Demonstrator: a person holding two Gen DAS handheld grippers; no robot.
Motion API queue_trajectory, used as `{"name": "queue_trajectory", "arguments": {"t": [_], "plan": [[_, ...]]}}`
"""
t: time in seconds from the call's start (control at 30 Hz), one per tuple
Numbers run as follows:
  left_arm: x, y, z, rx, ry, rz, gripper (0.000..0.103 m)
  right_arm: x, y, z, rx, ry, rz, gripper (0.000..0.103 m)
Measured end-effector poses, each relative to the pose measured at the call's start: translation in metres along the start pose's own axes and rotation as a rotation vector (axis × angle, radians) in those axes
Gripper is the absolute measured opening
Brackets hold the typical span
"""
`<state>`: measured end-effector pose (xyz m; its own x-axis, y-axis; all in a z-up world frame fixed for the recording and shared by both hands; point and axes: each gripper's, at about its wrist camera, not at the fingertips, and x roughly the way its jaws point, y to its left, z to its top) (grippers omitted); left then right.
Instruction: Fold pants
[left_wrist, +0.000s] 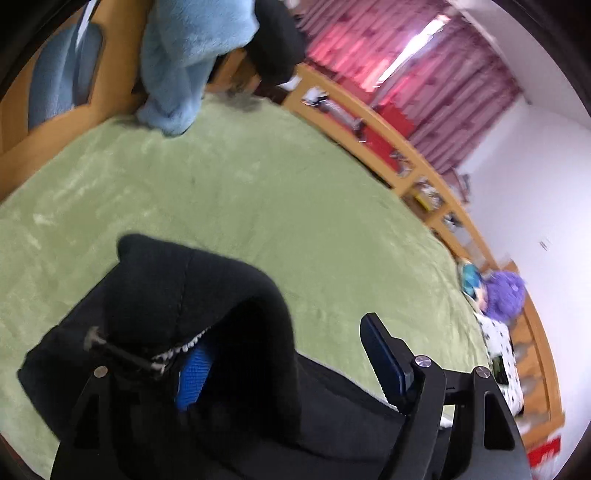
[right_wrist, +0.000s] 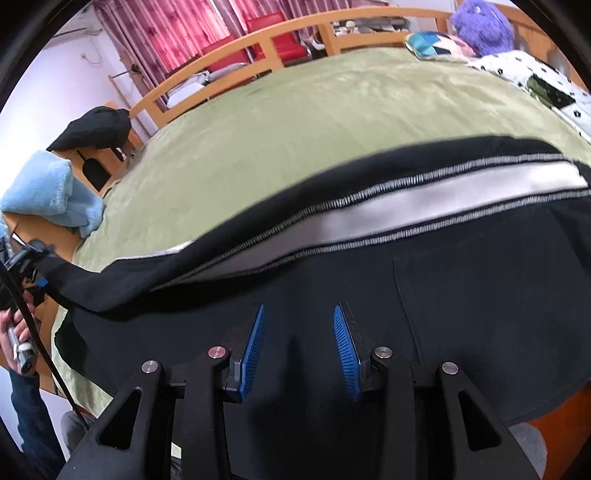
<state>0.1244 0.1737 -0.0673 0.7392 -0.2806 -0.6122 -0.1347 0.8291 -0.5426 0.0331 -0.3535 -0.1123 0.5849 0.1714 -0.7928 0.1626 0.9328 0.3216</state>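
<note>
lying crosswise on bed (right_wrist: 295, 110), pants (right_wrist: 369, 295) (striped), both grippers' fingers (right_wrist: 251, 350) apart

Black pants (right_wrist: 369, 295) with a grey side stripe lie spread lengthwise, one end draped and raised.

We see a bed with a green blanket (right_wrist: 295, 122); black pants (right_wrist: 369, 277) lie at 6 o'clock, a blue towel (right_wrist: 51, 192) at 9, pillows (right_wrist: 535, 81) at 2.
</note>
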Motion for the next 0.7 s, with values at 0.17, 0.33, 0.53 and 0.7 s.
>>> {"name": "queue_trajectory", "arguments": {"t": [0.17,0.33,0.53,0.7], "plan": [[-0.039,0.028,-0.025,-0.015,0.013,0.012,0.075,0.010,0.003,-0.008,0.009,0.019,0.014,0.038],[-0.049,0.067,-0.045,-0.032,0.021,0.143,0.075,0.015,0.011,-0.011,-0.005,0.030,0.023,0.038],[-0.017,0.082,-0.030,-0.038,0.020,0.159,0.074,0.015,0.023,-0.012,-0.022,0.040,0.017,0.038],[0.019,0.071,-0.016,0.032,0.007,0.205,0.071,0.014,0.023,-0.014,-0.004,0.046,-0.015,0.038]]}}
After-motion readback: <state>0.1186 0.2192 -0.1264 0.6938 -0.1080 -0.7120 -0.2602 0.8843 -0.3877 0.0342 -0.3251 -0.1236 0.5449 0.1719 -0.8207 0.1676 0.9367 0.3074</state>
